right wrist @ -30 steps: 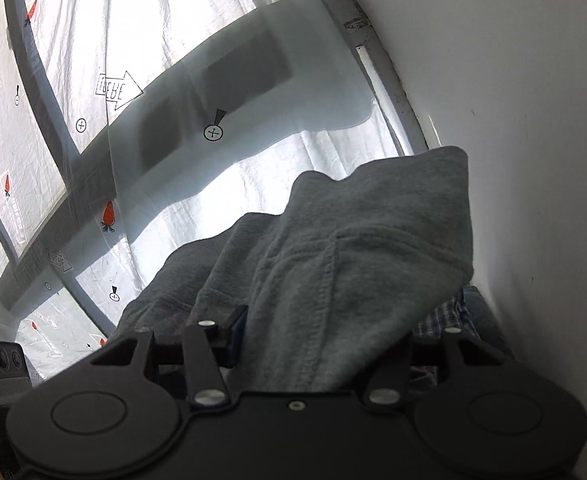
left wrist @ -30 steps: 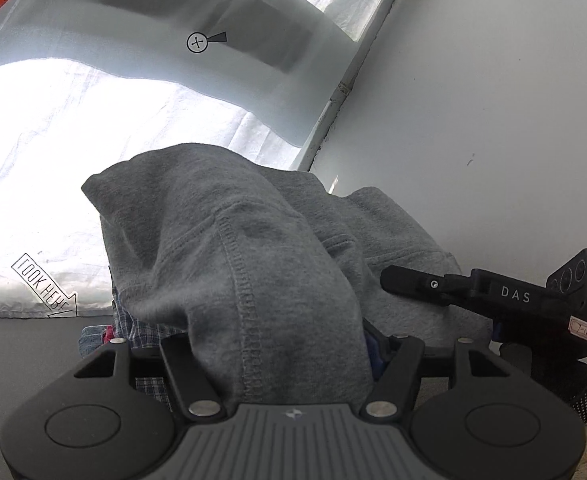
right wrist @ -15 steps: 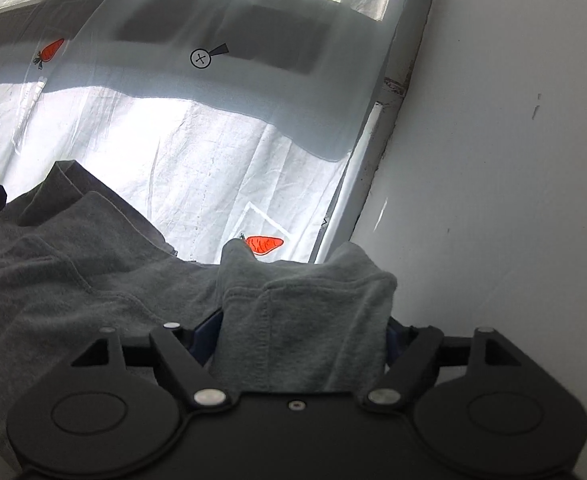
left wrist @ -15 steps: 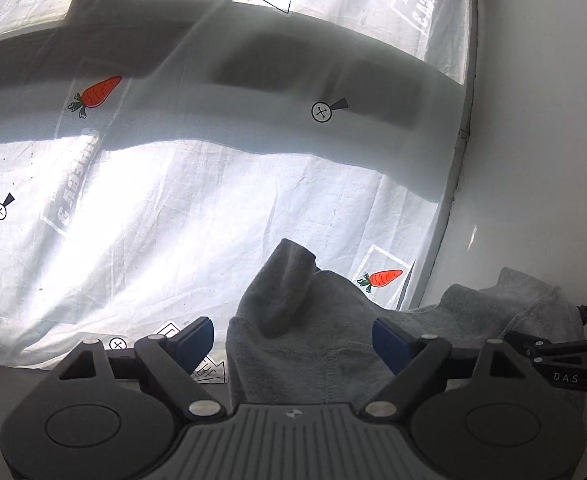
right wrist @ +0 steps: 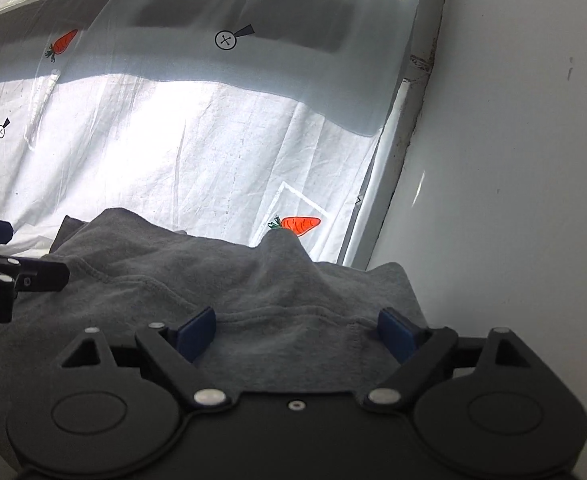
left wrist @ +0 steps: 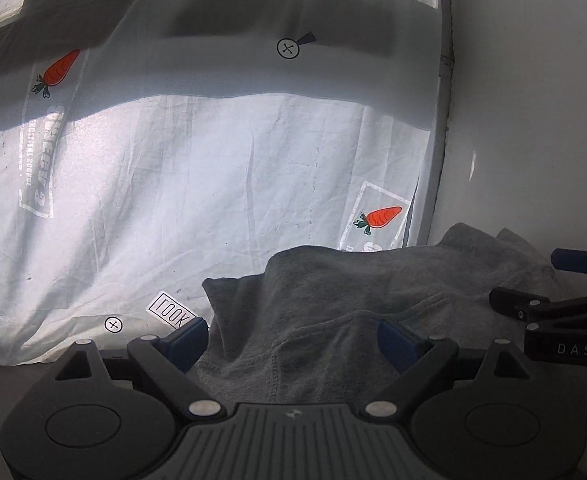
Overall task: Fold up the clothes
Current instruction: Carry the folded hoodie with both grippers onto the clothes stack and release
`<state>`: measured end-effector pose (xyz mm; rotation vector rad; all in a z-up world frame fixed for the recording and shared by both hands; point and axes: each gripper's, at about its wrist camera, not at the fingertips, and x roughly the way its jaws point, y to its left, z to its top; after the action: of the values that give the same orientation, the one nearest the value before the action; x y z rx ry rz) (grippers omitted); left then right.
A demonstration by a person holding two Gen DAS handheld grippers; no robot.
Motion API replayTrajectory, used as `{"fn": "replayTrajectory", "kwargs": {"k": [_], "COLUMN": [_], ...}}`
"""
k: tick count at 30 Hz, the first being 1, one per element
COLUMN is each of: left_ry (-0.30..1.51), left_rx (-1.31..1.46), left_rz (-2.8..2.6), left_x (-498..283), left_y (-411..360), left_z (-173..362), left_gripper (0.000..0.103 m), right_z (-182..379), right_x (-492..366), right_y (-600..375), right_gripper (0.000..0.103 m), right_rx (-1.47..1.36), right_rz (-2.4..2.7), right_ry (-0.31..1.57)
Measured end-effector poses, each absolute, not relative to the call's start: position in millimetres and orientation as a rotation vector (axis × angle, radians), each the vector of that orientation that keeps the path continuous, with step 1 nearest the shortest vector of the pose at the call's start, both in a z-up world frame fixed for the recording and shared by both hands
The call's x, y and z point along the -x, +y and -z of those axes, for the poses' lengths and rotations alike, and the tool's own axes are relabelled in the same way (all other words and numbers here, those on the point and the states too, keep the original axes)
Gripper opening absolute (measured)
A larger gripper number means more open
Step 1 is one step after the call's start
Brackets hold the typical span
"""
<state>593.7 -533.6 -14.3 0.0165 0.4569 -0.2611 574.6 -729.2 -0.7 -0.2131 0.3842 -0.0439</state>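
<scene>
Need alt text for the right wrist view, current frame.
The right gripper is open, its blue fingers spread over a rumpled grey garment lying on a white sheet printed with carrots. The left gripper shows at the left edge; a white wall fills the right.

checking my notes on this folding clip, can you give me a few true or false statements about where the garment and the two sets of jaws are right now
1. The grey garment lies on a white sheet printed with carrots. True.
2. The left gripper has its jaws clamped shut on the garment. False: its blue pads stand wide apart, with cloth lying between them.
3. The right gripper has its jaws open. True.
4. The garment is bright red. False: it is grey, with visible stitched seams.
5. In the left wrist view, the other gripper shows at the right edge, over the garment. True.
6. A white wall stands to the left of the sheet. False: it is on the right.
</scene>
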Motion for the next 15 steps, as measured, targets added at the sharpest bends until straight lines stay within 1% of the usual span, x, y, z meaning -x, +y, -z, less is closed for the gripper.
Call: {"fn": "replayTrajectory", "kwargs": {"k": [4,6,7,12,15], "left_ry": [0.512,0.513,0.511,0.482,0.438], "left_rx": [0.02,0.037,0.035,0.02,0.039], "left_rz": [0.286,0.307,0.316,0.323,0.315], "left_x": [-612.1,-615.3,-615.3,-602.3,-583.2], "left_y": [-541.7,-542.4,-542.9,-533.2,-514.8], "left_z": [30.8,32.2,31.4,23.7,18.1], "left_gripper": [0.092,0.092,0.092,0.094,0.097], "right_z": [34.9,45.2,49.0,43.4,30.8], "right_x": [-607.4,-617.7,-622.6,-623.8,-610.5], "right_y": [-755.8,-762.3,-765.7,-777.5,-773.1], "right_gripper": [0.09,0.096,0.096,0.098,0.098], "right_rx": [0.077,0.096,0.097,0.031,0.069], "right_rz": [0.077,0.107,0.11,0.098,0.062], "right_ry": [0.445,0.428,0.427,0.452,0.406]}}
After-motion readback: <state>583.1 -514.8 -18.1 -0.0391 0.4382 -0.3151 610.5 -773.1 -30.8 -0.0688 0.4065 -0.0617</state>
